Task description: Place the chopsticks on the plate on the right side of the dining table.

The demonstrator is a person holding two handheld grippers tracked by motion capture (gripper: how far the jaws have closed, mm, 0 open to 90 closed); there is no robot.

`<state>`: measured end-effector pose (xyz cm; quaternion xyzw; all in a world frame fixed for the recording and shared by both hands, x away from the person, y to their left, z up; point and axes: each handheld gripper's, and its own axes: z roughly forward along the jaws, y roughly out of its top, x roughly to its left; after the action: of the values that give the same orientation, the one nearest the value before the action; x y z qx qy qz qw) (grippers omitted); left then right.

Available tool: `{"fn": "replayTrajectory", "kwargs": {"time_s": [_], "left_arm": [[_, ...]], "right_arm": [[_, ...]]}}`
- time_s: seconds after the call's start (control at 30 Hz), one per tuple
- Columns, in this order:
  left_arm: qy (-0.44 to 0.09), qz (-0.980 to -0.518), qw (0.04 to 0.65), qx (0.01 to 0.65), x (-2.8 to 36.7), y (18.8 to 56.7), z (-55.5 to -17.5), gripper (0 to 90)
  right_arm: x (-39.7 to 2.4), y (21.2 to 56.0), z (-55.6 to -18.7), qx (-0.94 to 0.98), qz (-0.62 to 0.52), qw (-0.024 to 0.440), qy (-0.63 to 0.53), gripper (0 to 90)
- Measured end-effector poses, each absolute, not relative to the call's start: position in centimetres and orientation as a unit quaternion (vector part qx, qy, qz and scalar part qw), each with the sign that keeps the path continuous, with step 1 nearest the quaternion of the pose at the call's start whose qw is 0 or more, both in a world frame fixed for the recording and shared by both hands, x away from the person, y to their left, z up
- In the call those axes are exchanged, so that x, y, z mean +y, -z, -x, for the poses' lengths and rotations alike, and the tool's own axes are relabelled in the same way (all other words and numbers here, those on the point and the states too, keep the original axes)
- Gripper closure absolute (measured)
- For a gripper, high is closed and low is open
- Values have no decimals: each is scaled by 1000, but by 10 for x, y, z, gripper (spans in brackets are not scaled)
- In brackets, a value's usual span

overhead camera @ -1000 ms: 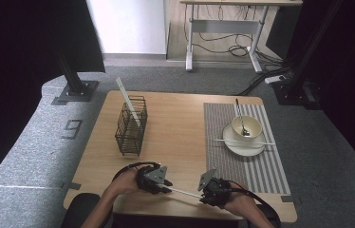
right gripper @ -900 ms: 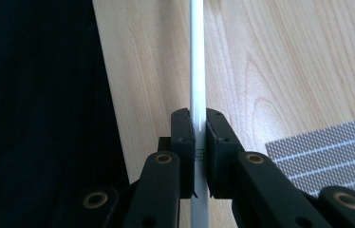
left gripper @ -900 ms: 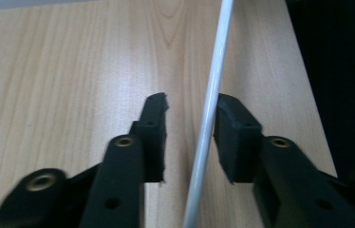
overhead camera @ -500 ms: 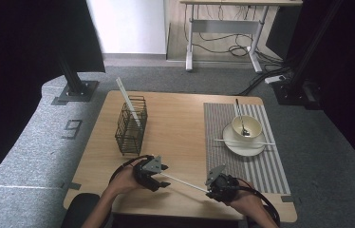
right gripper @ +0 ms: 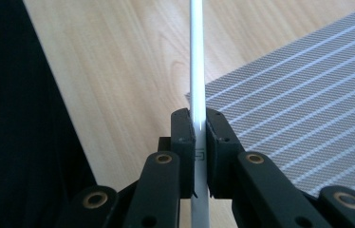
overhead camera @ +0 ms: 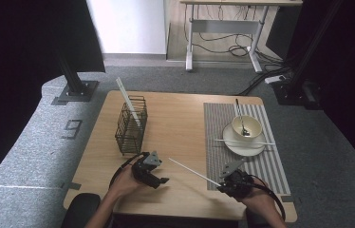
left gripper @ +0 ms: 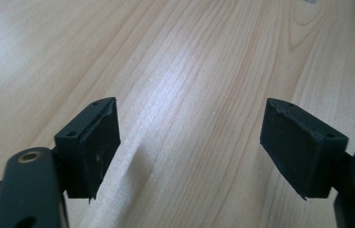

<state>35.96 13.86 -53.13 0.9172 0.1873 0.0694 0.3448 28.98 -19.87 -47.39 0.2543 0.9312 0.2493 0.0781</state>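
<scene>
A thin white chopstick slants above the wooden table, its near end clamped in my right gripper at the front right. In the right gripper view the chopstick runs straight up from between the pads, with my right gripper shut on it. My left gripper lies low at the front left, apart from the chopstick's free tip. Its jaws have just been opening. In the left gripper view my left gripper stands wide, with only bare wood between its pads.
A black wire basket at the table's left holds another white chopstick. A grey striped placemat on the right carries a plate with a bowl, a spoon in it and a chopstick across.
My left jaws opened and let go of the chopstick. My right gripper carried it to the right and a little up, so its tip now sits clear of my left gripper.
</scene>
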Motion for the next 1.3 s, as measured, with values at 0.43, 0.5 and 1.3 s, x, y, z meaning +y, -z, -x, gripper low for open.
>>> {"fn": "replayTrajectory", "kwargs": {"time_s": [0.43,0.5,1.3], "left_arm": [[-75,-915,324,229,135,550,-362,122],[-78,-913,329,230,135,553,-363,93],[-79,-909,342,226,135,558,-366,0]], "right_arm": [[-230,462,-308,904,-313,106,-272,827],[-235,460,-311,899,-323,112,-273,828],[-308,476,-370,864,-429,167,-205,827]]}}
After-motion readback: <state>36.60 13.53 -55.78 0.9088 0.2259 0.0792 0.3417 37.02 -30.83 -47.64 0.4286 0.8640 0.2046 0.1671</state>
